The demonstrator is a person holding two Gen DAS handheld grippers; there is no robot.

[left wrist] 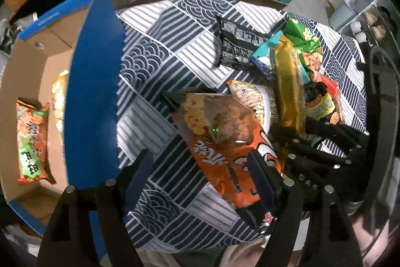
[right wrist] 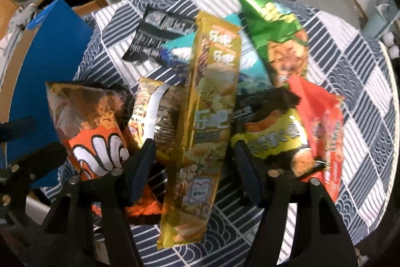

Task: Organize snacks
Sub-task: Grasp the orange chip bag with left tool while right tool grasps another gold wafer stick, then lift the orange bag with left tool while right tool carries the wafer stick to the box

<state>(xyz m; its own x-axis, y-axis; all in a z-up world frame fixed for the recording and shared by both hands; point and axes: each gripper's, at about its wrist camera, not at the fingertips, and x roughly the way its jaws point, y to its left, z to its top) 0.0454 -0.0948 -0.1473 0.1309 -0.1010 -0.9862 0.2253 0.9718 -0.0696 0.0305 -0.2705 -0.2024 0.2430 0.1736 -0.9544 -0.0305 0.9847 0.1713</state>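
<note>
Beside the blue-sided cardboard box (left wrist: pixel 92 91), snacks lay heaped on the patterned tablecloth (left wrist: pixel 160 46), presumably awaiting sorting into it; an orange-and-green packet (left wrist: pixel 31 139) already lay inside. The left gripper (left wrist: pixel 200 167) hung spread wide, one finger brushing an orange crisp bag (left wrist: pixel 225 142), gripping nothing. The right gripper (right wrist: pixel 192 157) straddled a long, glossy yellow packet (right wrist: pixel 207 104), pads not visibly pressing.

Glossy foil yellow packet (right wrist: pixel 210 116); matt cardboard box (left wrist: pixel 30 61)
</note>
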